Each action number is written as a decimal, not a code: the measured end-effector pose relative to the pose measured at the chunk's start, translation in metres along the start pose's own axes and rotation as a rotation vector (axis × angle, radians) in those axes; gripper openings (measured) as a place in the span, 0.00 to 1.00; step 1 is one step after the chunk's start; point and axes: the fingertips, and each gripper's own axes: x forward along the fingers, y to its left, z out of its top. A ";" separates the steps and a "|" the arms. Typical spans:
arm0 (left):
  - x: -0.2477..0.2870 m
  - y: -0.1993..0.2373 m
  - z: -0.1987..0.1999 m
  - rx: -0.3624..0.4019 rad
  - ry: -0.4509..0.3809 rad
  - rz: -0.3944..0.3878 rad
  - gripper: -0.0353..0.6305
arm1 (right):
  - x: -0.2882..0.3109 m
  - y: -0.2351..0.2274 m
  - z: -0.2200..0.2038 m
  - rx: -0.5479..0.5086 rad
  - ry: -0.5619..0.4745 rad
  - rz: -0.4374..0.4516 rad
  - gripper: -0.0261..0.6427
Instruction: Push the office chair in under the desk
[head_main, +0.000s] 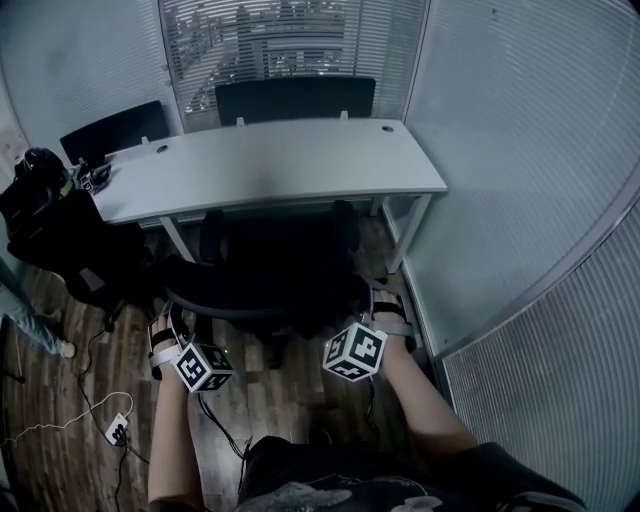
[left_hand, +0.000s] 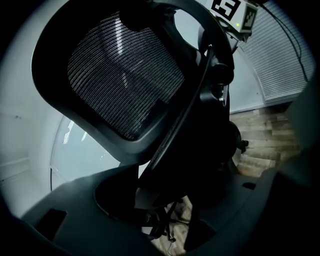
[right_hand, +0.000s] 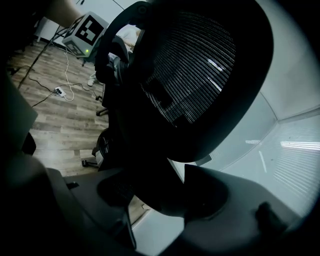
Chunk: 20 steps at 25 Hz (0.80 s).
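A black mesh office chair (head_main: 270, 270) stands with its seat partly beneath the white desk (head_main: 270, 165). My left gripper (head_main: 165, 335) is at the left edge of its backrest and my right gripper (head_main: 388, 312) at the right edge. In the left gripper view the backrest (left_hand: 120, 75) fills the frame, and its rim runs down between the jaws of the left gripper (left_hand: 160, 200). The right gripper view shows the backrest (right_hand: 195, 65) with its rim seated in the right gripper (right_hand: 160, 200). Both sets of jaws stand wide and look closed on the rim.
Another black chair with a bag (head_main: 60, 230) stands left of the desk, and two more chairs (head_main: 295, 98) stand behind it. A glass partition (head_main: 520, 180) closes the right side. A power strip with cables (head_main: 117, 428) lies on the wooden floor. Someone's leg (head_main: 30, 315) shows at far left.
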 end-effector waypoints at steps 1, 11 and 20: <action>0.008 0.004 0.000 -0.003 0.003 -0.001 0.45 | 0.008 -0.003 0.004 -0.001 -0.002 -0.004 0.47; 0.088 0.043 -0.010 0.002 -0.053 -0.040 0.45 | 0.071 -0.017 0.046 0.006 0.020 0.014 0.47; 0.164 0.070 -0.008 0.012 -0.128 -0.046 0.45 | 0.139 -0.037 0.069 0.034 0.083 0.011 0.47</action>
